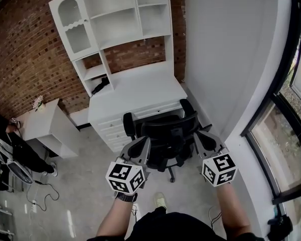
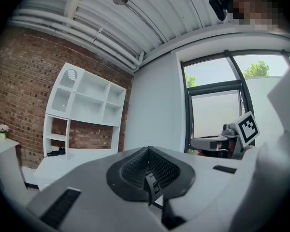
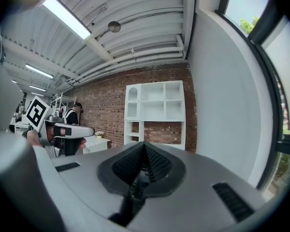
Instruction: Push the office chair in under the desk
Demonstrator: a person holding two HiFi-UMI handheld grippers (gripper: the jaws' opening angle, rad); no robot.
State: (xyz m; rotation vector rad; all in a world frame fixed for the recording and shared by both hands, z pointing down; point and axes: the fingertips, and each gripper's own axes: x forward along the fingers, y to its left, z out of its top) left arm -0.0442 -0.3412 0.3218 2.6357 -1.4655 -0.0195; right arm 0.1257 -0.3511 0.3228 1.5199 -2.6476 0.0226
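A black office chair (image 1: 166, 134) stands in front of the white desk (image 1: 140, 92), its backrest toward me and its front at the desk's edge. My left gripper (image 1: 142, 147) is shut beside the left edge of the backrest. On the backrest's right side my right gripper (image 1: 204, 139) is shut too. I cannot tell whether either tip touches the chair. In the left gripper view the jaws (image 2: 147, 150) are closed on nothing and point at the wall above the desk. The right gripper view shows the same closed jaws (image 3: 144, 146).
A white hutch (image 1: 115, 19) stands on the desk against the brick wall. A small white side table (image 1: 45, 124) is at the left, with a person (image 1: 5, 134) beside it. A white wall and windows (image 1: 286, 109) run along the right. Cables (image 1: 37, 187) lie on the floor.
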